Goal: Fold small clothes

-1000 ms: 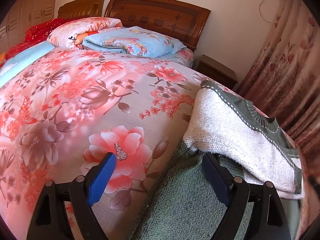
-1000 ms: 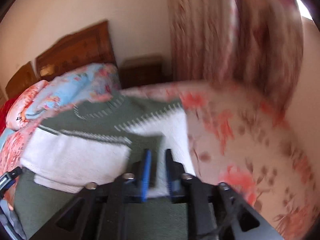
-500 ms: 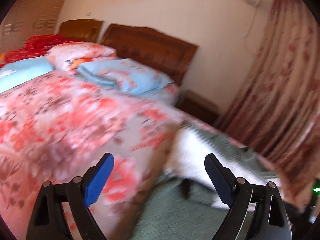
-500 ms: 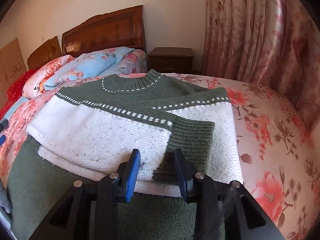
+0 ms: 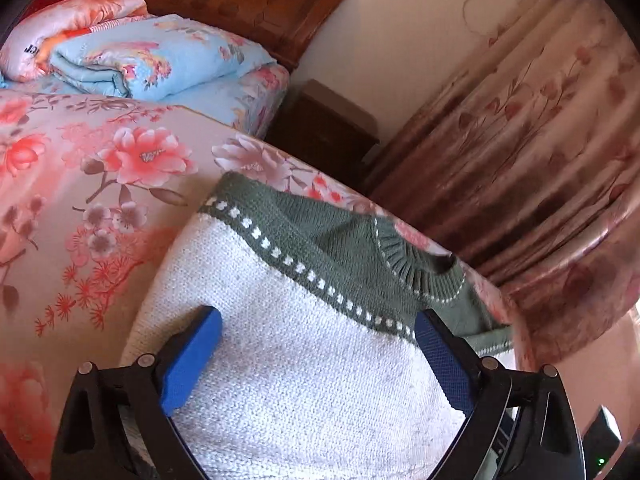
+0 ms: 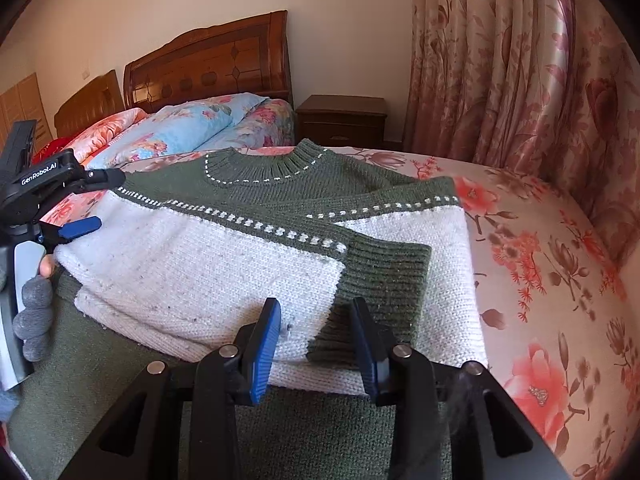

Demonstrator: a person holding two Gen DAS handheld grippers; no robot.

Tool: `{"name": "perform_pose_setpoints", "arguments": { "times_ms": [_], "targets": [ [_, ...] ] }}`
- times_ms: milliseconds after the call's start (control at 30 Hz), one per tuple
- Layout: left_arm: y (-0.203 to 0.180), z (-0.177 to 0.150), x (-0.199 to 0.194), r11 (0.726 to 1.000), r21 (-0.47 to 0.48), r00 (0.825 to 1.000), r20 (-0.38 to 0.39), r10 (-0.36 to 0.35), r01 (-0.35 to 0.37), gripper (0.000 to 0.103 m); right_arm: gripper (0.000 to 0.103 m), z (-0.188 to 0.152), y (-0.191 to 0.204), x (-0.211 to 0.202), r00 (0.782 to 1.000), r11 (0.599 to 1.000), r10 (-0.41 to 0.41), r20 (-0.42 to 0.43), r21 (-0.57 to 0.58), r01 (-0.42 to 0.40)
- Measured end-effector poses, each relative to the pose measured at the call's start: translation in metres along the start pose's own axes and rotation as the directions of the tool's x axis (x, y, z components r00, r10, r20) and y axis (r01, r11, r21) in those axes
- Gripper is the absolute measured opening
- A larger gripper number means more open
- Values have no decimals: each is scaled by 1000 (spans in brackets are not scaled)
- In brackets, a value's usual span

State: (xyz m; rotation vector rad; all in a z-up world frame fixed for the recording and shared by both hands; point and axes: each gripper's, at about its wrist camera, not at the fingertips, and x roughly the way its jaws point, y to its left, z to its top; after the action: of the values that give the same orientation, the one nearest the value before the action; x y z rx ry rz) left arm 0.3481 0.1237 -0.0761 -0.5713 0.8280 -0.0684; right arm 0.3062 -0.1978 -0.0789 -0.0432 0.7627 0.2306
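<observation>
A green and white knitted sweater [image 6: 240, 256] lies on the floral bed, sleeves folded across its front, one green cuff [image 6: 384, 272] on top. It also shows in the left wrist view [image 5: 304, 360]. My left gripper [image 5: 318, 350] is open, jaws wide, over the sweater's white left side; it shows in the right wrist view [image 6: 86, 204] at the sweater's left edge. My right gripper [image 6: 318, 334] is open, jaws part way apart, empty, at the folded sleeve's near edge by the cuff.
The floral bedspread [image 6: 540, 280] extends to the right and far left [image 5: 80, 184]. Folded quilts [image 5: 152, 56] lie by the wooden headboard [image 6: 216, 64]. A nightstand [image 6: 344, 120] and curtains [image 6: 500, 60] stand behind.
My left gripper swung right and now sits over the sweater's white part. My right gripper's jaws opened from nearly shut and drew back to the sleeve's near edge.
</observation>
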Motion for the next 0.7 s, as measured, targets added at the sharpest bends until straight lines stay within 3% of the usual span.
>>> {"name": "perform_pose_setpoints", "arguments": {
  "times_ms": [67, 167, 233, 333, 400, 567, 633, 700],
  "targets": [
    [-5, 3, -13, 1000, -2, 999, 43, -5, 5, 103, 37, 1, -2, -1, 1000, 1000, 13, 1, 12, -13],
    [-30, 23, -20, 996, 75, 994, 97, -46, 38, 103, 37, 2, -3, 0, 1000, 1000, 22, 1, 22, -22],
    [-39, 38, -4, 996, 87, 998, 57, -21, 16, 103, 37, 2, -3, 0, 1000, 1000, 23, 2, 22, -23],
    [-28, 58, 45, 994, 53, 993, -61, 102, -99, 103, 37, 2, -4, 0, 999, 999, 33, 4, 30, -33],
    [-21, 61, 59, 995, 57, 992, -87, 92, -87, 103, 37, 1, -6, 0, 999, 998, 44, 6, 39, -44],
    [-33, 50, 41, 984, 128, 990, -54, 131, -124, 103, 37, 0, -9, 0, 998, 996, 64, 10, 57, -64],
    [-41, 36, 18, 983, 160, 995, -13, 95, -92, 103, 37, 0, -10, 0, 997, 995, 71, 12, 64, -72],
    [-57, 4, -10, 963, 261, 998, 16, 67, -68, 103, 37, 0, -11, 0, 997, 995, 77, 14, 69, -78]
  ]
}}
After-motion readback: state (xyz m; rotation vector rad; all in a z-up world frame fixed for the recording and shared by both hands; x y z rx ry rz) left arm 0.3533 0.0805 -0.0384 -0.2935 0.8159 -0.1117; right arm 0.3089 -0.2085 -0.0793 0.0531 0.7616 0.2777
